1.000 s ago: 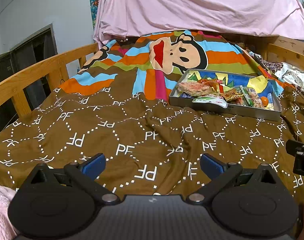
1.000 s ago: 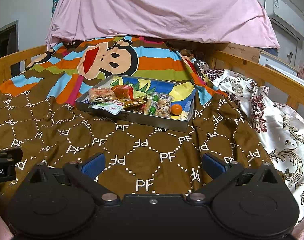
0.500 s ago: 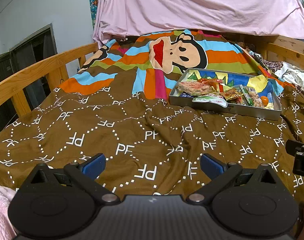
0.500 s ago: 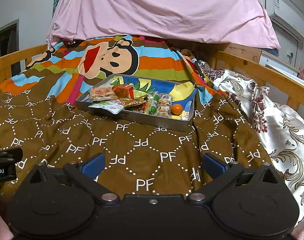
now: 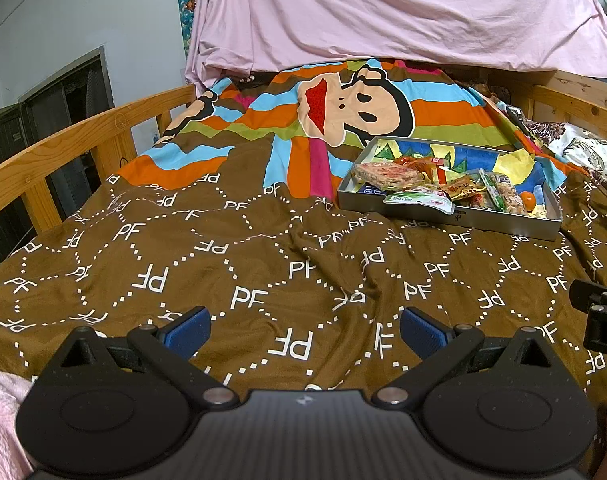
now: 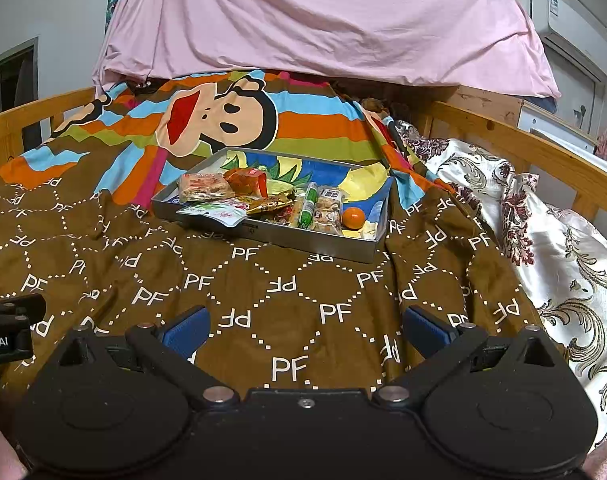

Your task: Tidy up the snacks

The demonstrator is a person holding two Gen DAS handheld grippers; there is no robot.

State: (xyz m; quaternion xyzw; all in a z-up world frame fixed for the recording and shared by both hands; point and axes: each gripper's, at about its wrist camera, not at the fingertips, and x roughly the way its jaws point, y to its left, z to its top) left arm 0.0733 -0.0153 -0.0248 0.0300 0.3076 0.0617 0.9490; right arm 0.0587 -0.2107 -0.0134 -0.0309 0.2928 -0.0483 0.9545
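Both grippers hovered low over the bed with their jaws spread wide and nothing between them. From the left gripper [image 5: 303, 330] the tray [image 5: 443, 216] lay well ahead and to the right, far out of reach of the blue pads [image 5: 187, 330]. From the right gripper [image 6: 305, 330] the same tray [image 6: 287, 236] sat well ahead and slightly left of centre, again apart from the fingers.

Going left to right inside the tray in the right view: a pink cracker pack [image 6: 203, 186] at the far left, a white-and-green pouch [image 6: 219, 212] lying over the near rim, an orange packet [image 6: 245, 180] behind it, a gold wrapper [image 6: 269, 204], a green stick [image 6: 308, 204], a clear pack of biscuits [image 6: 329, 210], and a small orange [image 6: 353, 217] near the right end. All of them were heaped toward the near side; the far part of the tray showed its printed blue and yellow bottom.

The tray rested on a brown quilt [image 6: 287, 292] printed with white "PF" letters, which turned into bright stripes with a cartoon monkey [image 6: 219, 116] farther up. A wooden rail [image 5: 63, 148] ran along the left of the bed, another [image 6: 543, 152] along the right, with a floral satin cover [image 6: 563, 248] beside it. A pink sheet [image 6: 323, 20] hung across the head of the bed, and an air conditioner [image 6: 571, 28] was fixed high on the right wall.
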